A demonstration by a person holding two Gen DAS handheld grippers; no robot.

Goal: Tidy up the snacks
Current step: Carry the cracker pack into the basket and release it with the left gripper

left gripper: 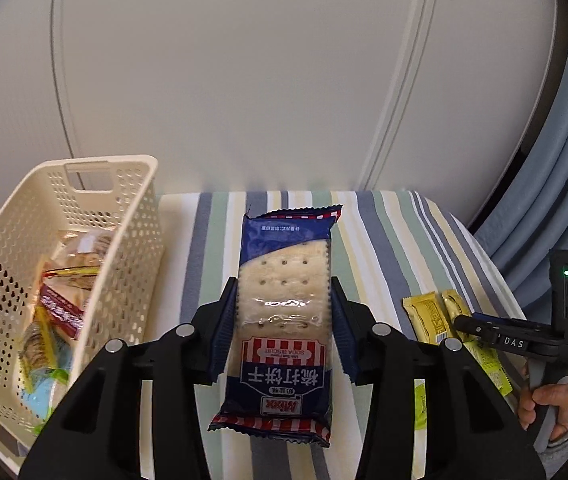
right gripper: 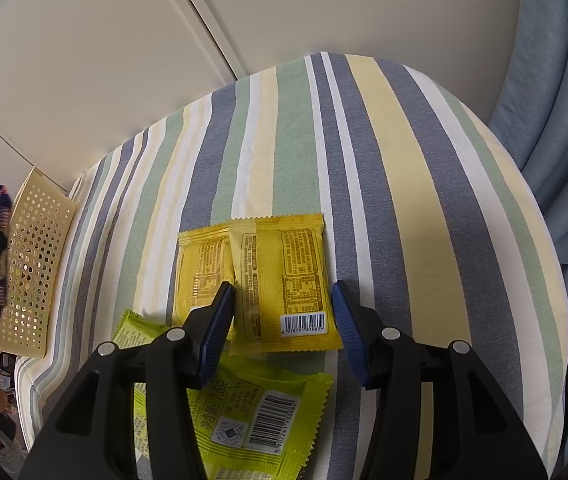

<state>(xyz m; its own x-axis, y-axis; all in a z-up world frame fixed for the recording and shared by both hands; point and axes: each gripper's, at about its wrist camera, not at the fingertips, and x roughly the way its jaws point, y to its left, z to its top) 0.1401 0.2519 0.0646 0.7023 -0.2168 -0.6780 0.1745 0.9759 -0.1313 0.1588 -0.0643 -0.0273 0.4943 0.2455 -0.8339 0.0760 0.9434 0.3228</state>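
- While clamped on a soda biscuit packet (left gripper: 284, 312), the left gripper (left gripper: 284, 320) holds it above the striped surface (left gripper: 384, 240), just right of the cream basket (left gripper: 139, 208) on its left edge.
- Right gripper (right gripper: 281, 312), fingers spread, straddles a yellow sachet (right gripper: 284, 280) near the surface's front edge, green packet (right gripper: 259, 420) beneath.

Striped cloth (right gripper: 384, 152) — blue curtain (right gripper: 556, 120) (right)

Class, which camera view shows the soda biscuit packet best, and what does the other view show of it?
The left wrist view: the soda biscuit packet fills the centre, clamped between the left gripper's fingers, label readable. The right wrist view shows only a small blurred sliver of it at the far left edge, beside the basket.
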